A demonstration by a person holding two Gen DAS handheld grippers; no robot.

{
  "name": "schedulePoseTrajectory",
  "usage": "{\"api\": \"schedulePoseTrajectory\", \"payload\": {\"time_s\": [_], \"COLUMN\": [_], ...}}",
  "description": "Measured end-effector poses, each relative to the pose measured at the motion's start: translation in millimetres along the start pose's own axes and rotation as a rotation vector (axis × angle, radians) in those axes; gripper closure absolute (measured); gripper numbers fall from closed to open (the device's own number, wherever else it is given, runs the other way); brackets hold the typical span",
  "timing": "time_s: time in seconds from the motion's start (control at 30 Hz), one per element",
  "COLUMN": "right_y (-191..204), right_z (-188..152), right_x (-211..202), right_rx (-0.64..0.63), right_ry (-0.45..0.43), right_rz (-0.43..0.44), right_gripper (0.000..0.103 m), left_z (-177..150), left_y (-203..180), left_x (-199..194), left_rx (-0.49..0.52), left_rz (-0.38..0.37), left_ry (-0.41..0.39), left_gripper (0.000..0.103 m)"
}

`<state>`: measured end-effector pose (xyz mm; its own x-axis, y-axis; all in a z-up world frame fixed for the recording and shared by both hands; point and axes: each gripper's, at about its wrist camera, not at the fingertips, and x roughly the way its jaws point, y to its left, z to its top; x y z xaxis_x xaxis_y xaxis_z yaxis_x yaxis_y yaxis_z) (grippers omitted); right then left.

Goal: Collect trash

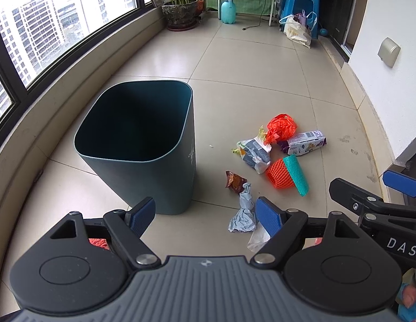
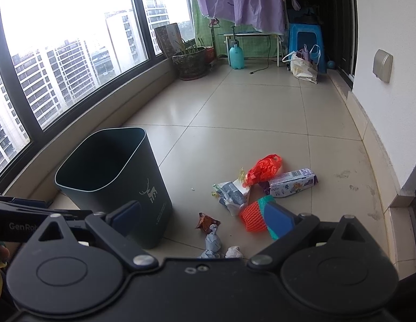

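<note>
Trash is lying loose on the tiled floor (image 1: 261, 61), right of centre in both views, and I am counting eight pieces. One crumpled orange plastic bag (image 1: 281, 127) is sitting at the far end, touching one purple-and-white carton (image 1: 306, 142) on its right and one torn white-and-grey packet (image 1: 254, 153) on its left. Nearer the cameras, one orange foam net (image 1: 279, 174) is lying against one teal foam sleeve (image 1: 297, 175). One brown snack wrapper (image 1: 234, 182), one twisted grey-blue paper wad (image 1: 244, 212) and one white scrap (image 1: 259, 237) (partly hidden behind a finger pad) are lying closest.

One dark teal bin (image 1: 143, 147) is standing upright left of the pile, well apart from most of it; nothing is showing inside it from these angles.

Two grippers are hanging above the floor. Left gripper (image 1: 206, 216) is showing its fingers spread wide and holding nothing. Right gripper (image 2: 202, 217) is likewise spread and empty-handed, its right pad overlapping the foam pieces in its own view.

Farther back, one potted plant (image 1: 179, 10), one teal spray bottle (image 1: 228, 10), one blue stool (image 1: 301, 2) and one white shopping bag (image 1: 296, 32) are standing along the end of the balcony.
</note>
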<state>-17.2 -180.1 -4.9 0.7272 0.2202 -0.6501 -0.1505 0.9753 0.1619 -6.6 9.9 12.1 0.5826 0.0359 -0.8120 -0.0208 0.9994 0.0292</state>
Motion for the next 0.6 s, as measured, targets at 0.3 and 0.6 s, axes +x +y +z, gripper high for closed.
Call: {"api": "schedulePoseTrajectory", "payload": {"time_s": [0.3,0.6], "right_y": [0,0], "right_z": [1,32], "right_x": [-1,1], "right_rx": [0.003,-0.071], "right_ry": [0.005,0.042], "right_rz": [-0.012,-0.067], "right_gripper": [0.005,0.005], "left_z": [6,54], "left_y": [7,47], "left_x": [-1,-7], "left_rx": [-0.017,-0.019], "left_rz": [-0.003,0.034], "left_ry": [0.001,-0.043], "left_gripper": [0.021,0.021]}}
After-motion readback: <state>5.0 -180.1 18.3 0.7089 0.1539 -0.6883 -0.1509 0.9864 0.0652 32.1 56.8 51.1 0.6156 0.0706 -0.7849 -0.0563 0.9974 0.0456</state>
